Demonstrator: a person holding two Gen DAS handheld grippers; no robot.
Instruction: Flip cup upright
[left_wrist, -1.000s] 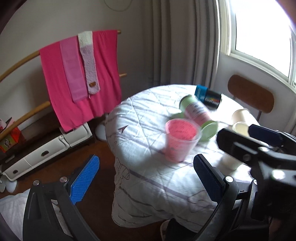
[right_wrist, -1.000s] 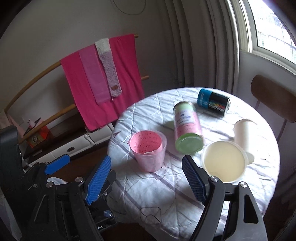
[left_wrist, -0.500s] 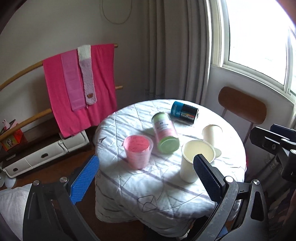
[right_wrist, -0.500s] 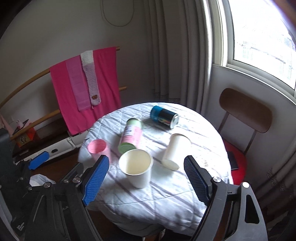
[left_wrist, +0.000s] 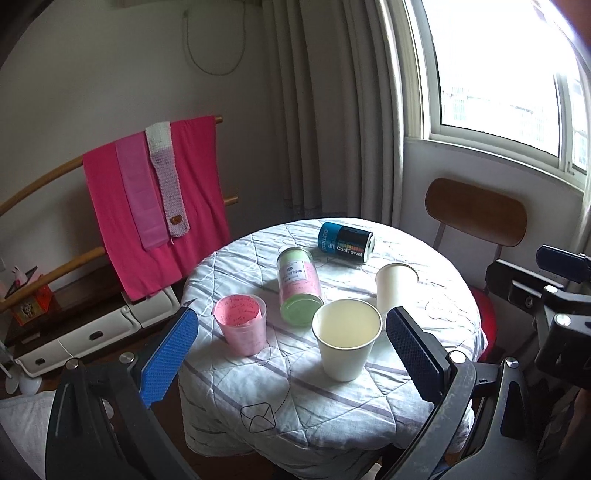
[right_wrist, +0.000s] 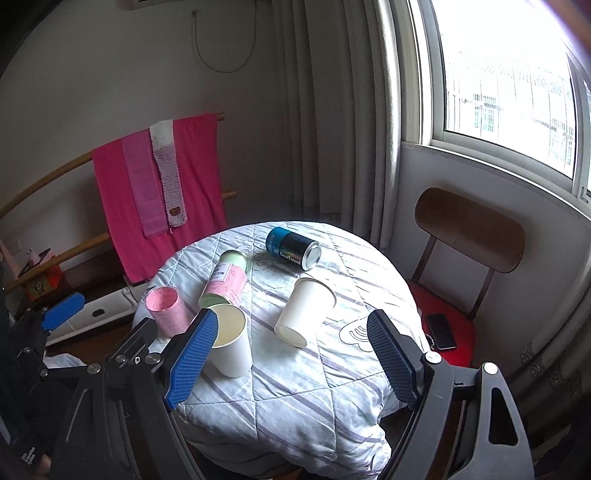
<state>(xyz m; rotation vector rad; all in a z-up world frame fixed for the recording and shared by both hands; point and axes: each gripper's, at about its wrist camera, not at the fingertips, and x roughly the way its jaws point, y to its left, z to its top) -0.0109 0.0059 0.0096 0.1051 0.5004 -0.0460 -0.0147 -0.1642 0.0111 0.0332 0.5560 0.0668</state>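
Note:
A white paper cup lies on its side on the round cloth-covered table, mouth toward the far right; it also shows in the left wrist view. A second white paper cup stands upright. A pink cup stands upright at the left. My left gripper is open and empty, held back above the near table edge. My right gripper is open and empty, also above the near edge, in front of the lying cup.
A pink and green canister and a blue CoolTowel can lie on the table behind the cups. A wooden chair with a red seat and a phone stands right. A rack with pink towels stands left.
Both grippers have drawn back and risen from the table, so the whole tabletop now shows. The cups have not moved. Both grippers stay open.

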